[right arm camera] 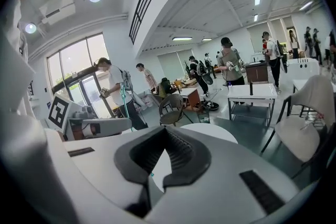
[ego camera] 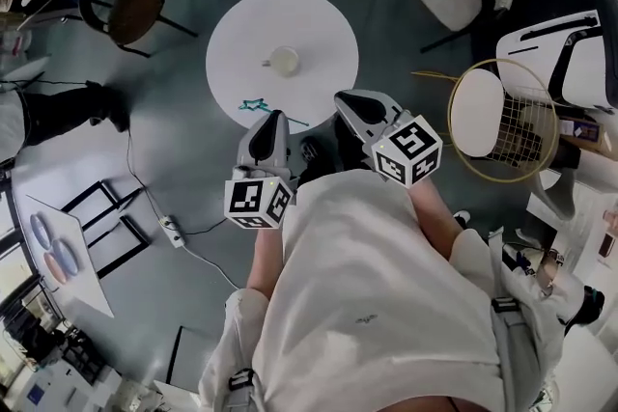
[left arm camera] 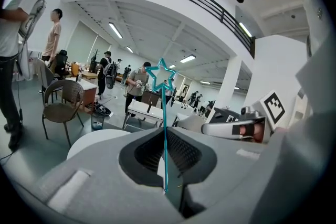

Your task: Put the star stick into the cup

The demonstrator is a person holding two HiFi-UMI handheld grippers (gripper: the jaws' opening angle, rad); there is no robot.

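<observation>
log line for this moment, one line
left tool: shut on star stick | right tool: shut, empty | cup: on round table, stick not in yet

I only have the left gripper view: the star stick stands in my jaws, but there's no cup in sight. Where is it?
Observer: The head view shows the cup near the middle of the round white table, ahead of the left gripper.
Operator: Is the star above it?
Observer: No. From above, the star stick has its star at the table's near edge, short of the cup.
</observation>
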